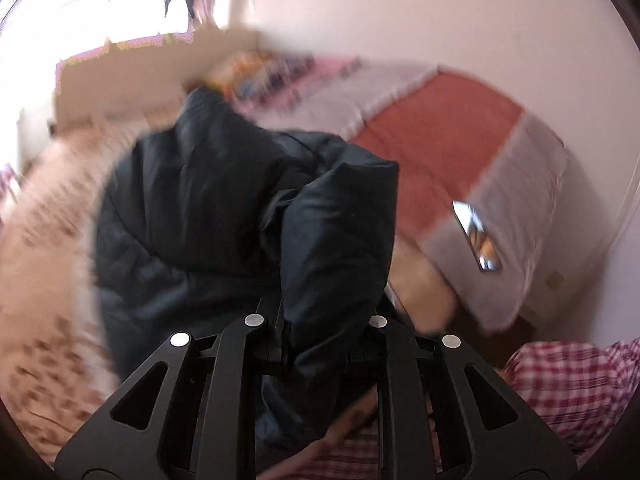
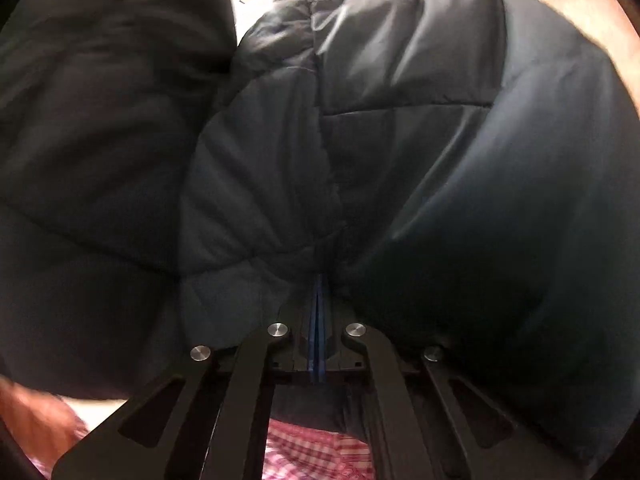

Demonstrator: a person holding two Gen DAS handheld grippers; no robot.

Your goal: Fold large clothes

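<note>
Bed [image 1: 440, 136] behind, I've both grippers clamped on the jacket [image 1: 208, 208], left [image 1: 316, 336] on a sleeve running toward 12 o'clock, right [image 2: 318, 320] pinching its hem

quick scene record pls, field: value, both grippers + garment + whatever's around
garment: dark quilted puffer jacket, bunched, lifted above the bed
left gripper: shut on a fold of the jacket
right gripper: shut, blue pads together, jacket fabric bunched at the tips
bed: cover with an orange panel and pale panels
phone: lying on the bed cover, right of the jacket
checked cloth: red and white, lower right
image quality: left view motion-blurred
</note>
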